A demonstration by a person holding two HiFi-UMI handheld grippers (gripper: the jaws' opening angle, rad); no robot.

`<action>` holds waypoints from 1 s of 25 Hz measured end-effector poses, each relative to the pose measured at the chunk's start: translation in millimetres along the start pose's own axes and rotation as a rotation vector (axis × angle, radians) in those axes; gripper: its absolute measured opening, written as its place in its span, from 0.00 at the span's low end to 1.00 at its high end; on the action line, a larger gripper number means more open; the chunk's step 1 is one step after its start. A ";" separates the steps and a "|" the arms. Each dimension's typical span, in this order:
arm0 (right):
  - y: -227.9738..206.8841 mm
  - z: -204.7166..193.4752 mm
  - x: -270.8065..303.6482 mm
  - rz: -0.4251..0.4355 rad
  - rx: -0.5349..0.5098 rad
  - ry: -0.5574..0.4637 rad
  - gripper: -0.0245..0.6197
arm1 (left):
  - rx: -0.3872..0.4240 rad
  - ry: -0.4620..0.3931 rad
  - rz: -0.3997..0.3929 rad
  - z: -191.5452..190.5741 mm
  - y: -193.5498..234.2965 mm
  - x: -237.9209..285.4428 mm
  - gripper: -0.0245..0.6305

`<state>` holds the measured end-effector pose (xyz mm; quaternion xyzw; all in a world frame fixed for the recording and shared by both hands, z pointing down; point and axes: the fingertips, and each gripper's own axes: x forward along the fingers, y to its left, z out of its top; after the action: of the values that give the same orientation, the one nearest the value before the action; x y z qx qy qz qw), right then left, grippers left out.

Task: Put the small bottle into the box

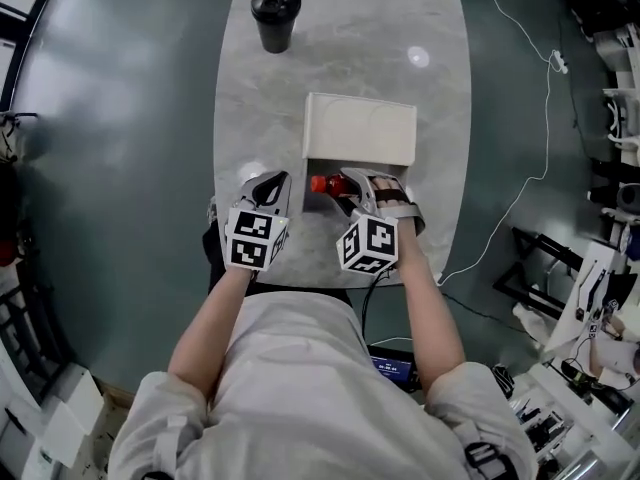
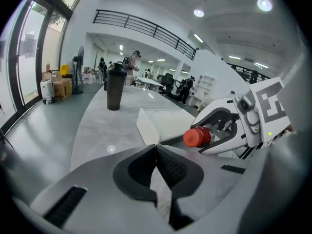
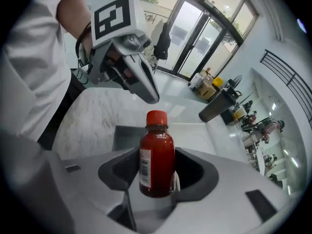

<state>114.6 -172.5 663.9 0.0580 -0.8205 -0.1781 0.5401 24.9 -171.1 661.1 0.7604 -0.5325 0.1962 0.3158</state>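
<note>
A small bottle [image 1: 326, 184] of red liquid with a red cap [image 2: 196, 137] is clamped between the jaws of my right gripper [image 1: 352, 182], cap pointing left towards the other gripper. In the right gripper view the bottle [image 3: 157, 155] fills the gap of the right gripper [image 3: 156, 172] and hangs over the near part of the white box [image 3: 195, 133]. The box [image 1: 360, 130] lies in the middle of the table, just beyond both grippers. My left gripper [image 1: 271, 182] hovers to the bottle's left, jaws pressed together on nothing, as the left gripper [image 2: 156, 149] shows in its own view.
A black shaker cup [image 1: 275, 13] stands at the far end of the marble table [image 1: 440, 118], also visible as the cup [image 2: 115, 89] beyond the box [image 2: 163, 121]. A white cable [image 1: 530, 158] runs across the floor at right. Equipment crowds the right side.
</note>
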 end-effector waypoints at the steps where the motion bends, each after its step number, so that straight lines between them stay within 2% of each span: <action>1: 2.8 -2.3 5.1 0.015 0.004 0.006 0.40 | -0.004 0.003 0.008 -2.5 1.9 -0.2 0.07; 5: 12.9 -16.3 25.2 0.067 0.020 0.037 0.40 | -0.020 0.024 0.036 -18.2 9.9 4.4 0.07; 10: 15.9 -24.7 40.4 0.092 0.020 0.061 0.40 | -0.068 0.046 0.023 -31.1 9.3 11.4 0.07; 14: 18.0 -26.1 51.2 0.124 0.020 0.073 0.40 | -0.061 0.061 0.019 -37.6 7.4 18.2 0.07; 19: 25.2 -27.9 54.9 0.155 0.068 0.075 0.40 | -0.071 0.092 0.034 -49.8 13.1 21.8 0.07; 25: 28.4 -28.9 63.2 0.166 0.048 0.090 0.40 | -0.085 0.094 0.041 -52.8 20.6 23.0 0.07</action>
<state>117.7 -170.9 739.0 0.0105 -0.8013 -0.1103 0.5880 15.8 -155.3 719.5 0.7250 -0.5405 0.2153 0.3686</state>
